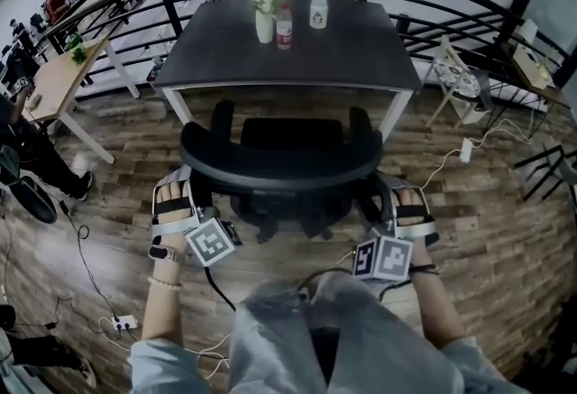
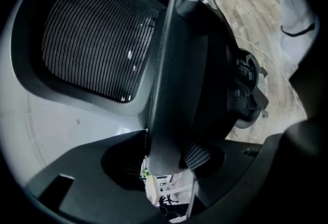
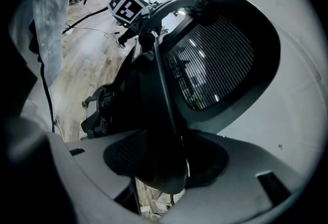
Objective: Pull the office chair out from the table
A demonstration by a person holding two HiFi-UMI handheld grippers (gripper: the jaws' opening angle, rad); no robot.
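From over my head, the office chair (image 1: 279, 162) stands on the wood floor (image 1: 487, 230) with its back toward me. Its armrests reach close to the near edge of the dark table (image 1: 361, 54). On the far part of the table stand a vase of flowers (image 1: 264, 9), a bottle (image 1: 285, 28) and a white jar (image 1: 318, 8). My left claw (image 1: 185, 183) is at the left end of the curved chair back and my right claw (image 1: 388, 189) is at the right end.

Along my left claw (image 2: 169, 166), the dark rim of the chair back runs up between the jaws, with the mesh panel (image 2: 97, 43) to its left. The jaws stand wide around the rim and I see no clamp on it. One ribbed pad (image 2: 197, 156) sits just beside the rim.

Along my right claw (image 3: 159, 166), the rim fills the gap and the jaws are closed on it. The mesh (image 3: 215, 59) is to the right, and my other claw's marker cube (image 3: 126, 5) shows at the far end.
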